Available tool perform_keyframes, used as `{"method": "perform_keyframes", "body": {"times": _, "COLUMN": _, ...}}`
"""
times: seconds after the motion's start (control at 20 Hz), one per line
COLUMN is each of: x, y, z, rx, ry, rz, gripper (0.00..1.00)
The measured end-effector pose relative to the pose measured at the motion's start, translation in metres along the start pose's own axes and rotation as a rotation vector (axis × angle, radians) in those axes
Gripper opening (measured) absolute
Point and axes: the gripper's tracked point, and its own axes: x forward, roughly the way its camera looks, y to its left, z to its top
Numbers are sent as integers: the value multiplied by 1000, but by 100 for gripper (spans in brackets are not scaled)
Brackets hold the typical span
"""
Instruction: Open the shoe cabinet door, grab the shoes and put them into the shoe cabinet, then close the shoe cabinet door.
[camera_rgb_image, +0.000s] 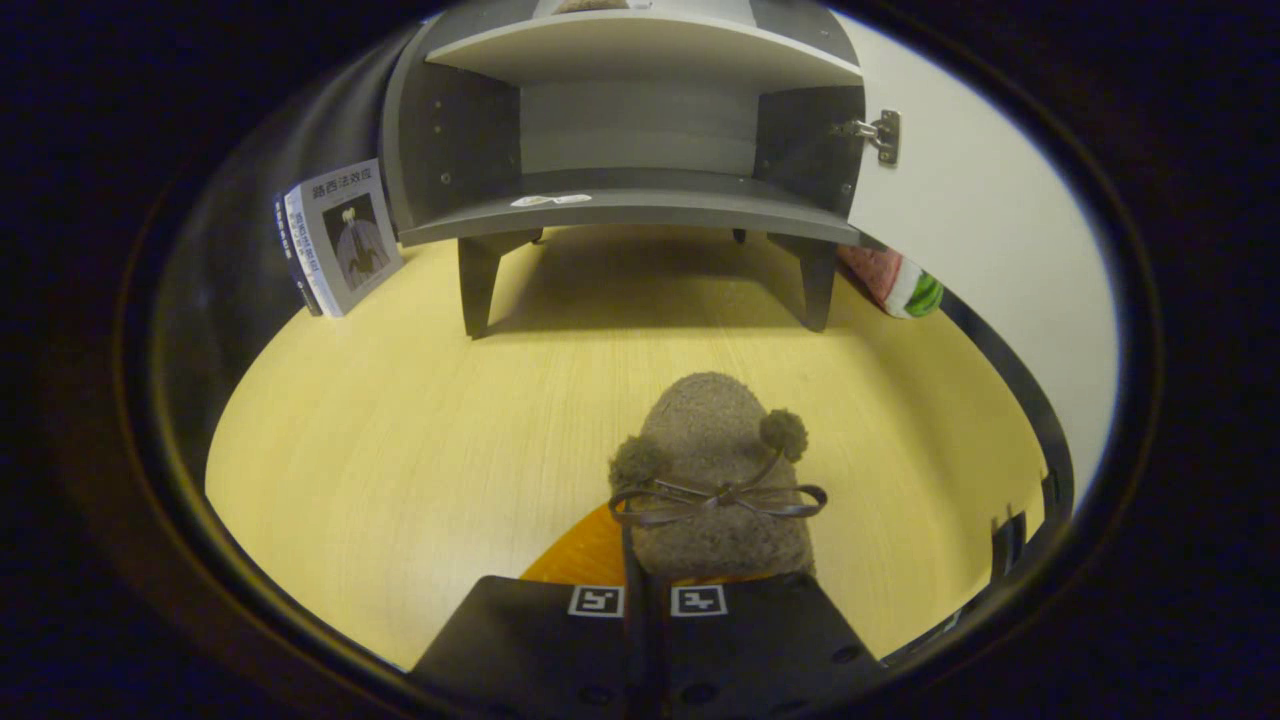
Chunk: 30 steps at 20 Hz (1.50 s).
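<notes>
A brown fuzzy shoe (715, 450) with two pom-poms and a thin bow lies just ahead of my fingers, toe pointing at the cabinet. My gripper (646, 598) has its fingers almost together, pinching a thin dark edge at the shoe's heel end. An orange surface (585, 555) shows under the shoe's left side. Beyond the shoe stands the grey shoe cabinet (640, 205) on short legs, its lower shelf bare. Its door (960, 210) is swung wide to the right, hinge (884, 134) in sight.
The yellow wooden tabletop (400, 430) stretches between the shoe and the cabinet. A book (335, 235) leans upright left of the cabinet. A watermelon-patterned item (905, 285) lies behind the cabinet's right leg, under the door. A dark rail (1010, 390) borders the table's right side.
</notes>
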Motion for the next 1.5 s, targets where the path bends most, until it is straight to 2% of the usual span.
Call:
{"method": "perform_keyframes", "body": {"times": 0.15, "x": -16, "y": 0, "z": 11, "rx": -13, "ry": -4, "rz": 16, "gripper": 3}}
{"method": "perform_keyframes", "body": {"times": 0.3, "x": -51, "y": -1, "z": 54, "rx": -30, "ry": -51, "rz": 39, "gripper": 3}}
{"method": "perform_keyframes", "body": {"times": 0.7, "x": -156, "y": -22, "z": 254, "rx": -32, "ry": -244, "rz": 84, "gripper": 2}}
{"method": "perform_keyframes", "body": {"times": 0.9, "x": -140, "y": -27, "z": 345, "rx": -26, "ry": -295, "rz": 67, "gripper": 2}}
{"method": "perform_keyframes", "body": {"times": 1.2, "x": -73, "y": -39, "z": 456, "rx": -8, "ry": -323, "rz": 2, "gripper": 2}}
{"method": "perform_keyframes", "body": {"times": 1.3, "x": -45, "y": -39, "z": 484, "rx": -8, "ry": -319, "rz": -6, "gripper": 2}}
{"method": "perform_keyframes", "body": {"times": 1.5, "x": 10, "y": -33, "z": 507, "rx": -26, "ry": -272, "rz": 2, "gripper": 2}}
